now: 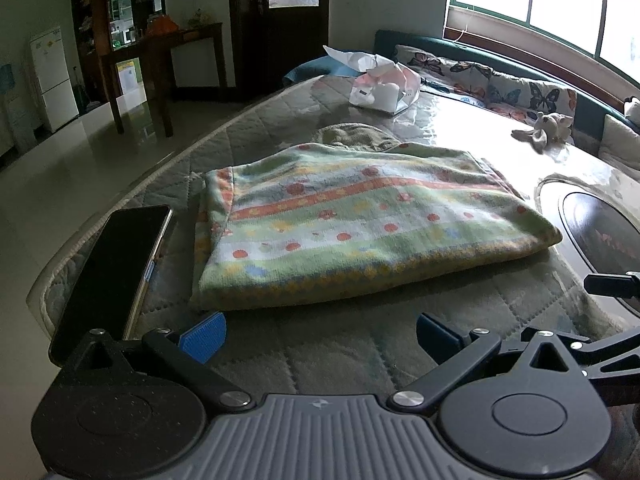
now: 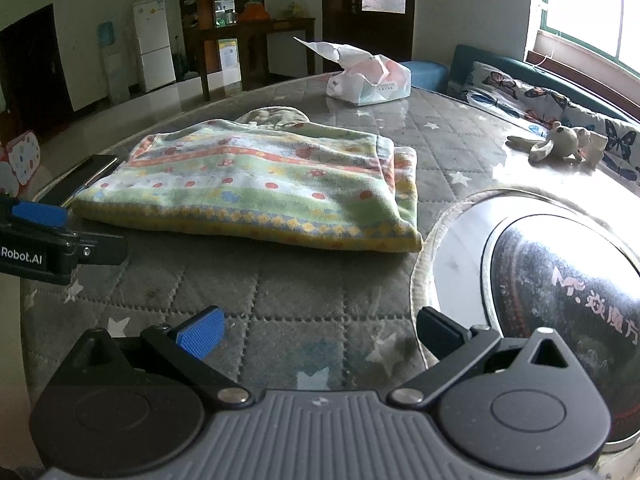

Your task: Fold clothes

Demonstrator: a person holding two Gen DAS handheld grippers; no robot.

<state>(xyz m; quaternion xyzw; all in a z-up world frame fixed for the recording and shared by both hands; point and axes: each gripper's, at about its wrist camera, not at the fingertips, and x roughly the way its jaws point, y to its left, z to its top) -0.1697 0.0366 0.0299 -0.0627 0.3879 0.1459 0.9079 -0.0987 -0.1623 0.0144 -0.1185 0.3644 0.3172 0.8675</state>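
A folded green towel-like cloth (image 1: 360, 220) (image 2: 256, 188) with orange stripes and red dots lies flat on the quilted grey table cover (image 1: 320, 352) (image 2: 280, 300). A plain olive garment (image 1: 356, 136) (image 2: 276, 115) peeks out behind it. My left gripper (image 1: 320, 336) hovers just short of the cloth's near edge, open, with nothing between its blue pads. My right gripper (image 2: 320, 332) is also open and empty, a little back from the cloth's near right corner. The left gripper's tip (image 2: 40, 236) shows at the left edge of the right wrist view.
A black phone (image 1: 112, 276) (image 2: 86, 178) lies left of the cloth. A round glass-topped cooker (image 1: 600, 232) (image 2: 560, 288) is set into the table at the right. A white plastic bag (image 1: 384, 84) (image 2: 368, 76) and a small plush toy (image 1: 544, 128) (image 2: 560, 142) sit further back.
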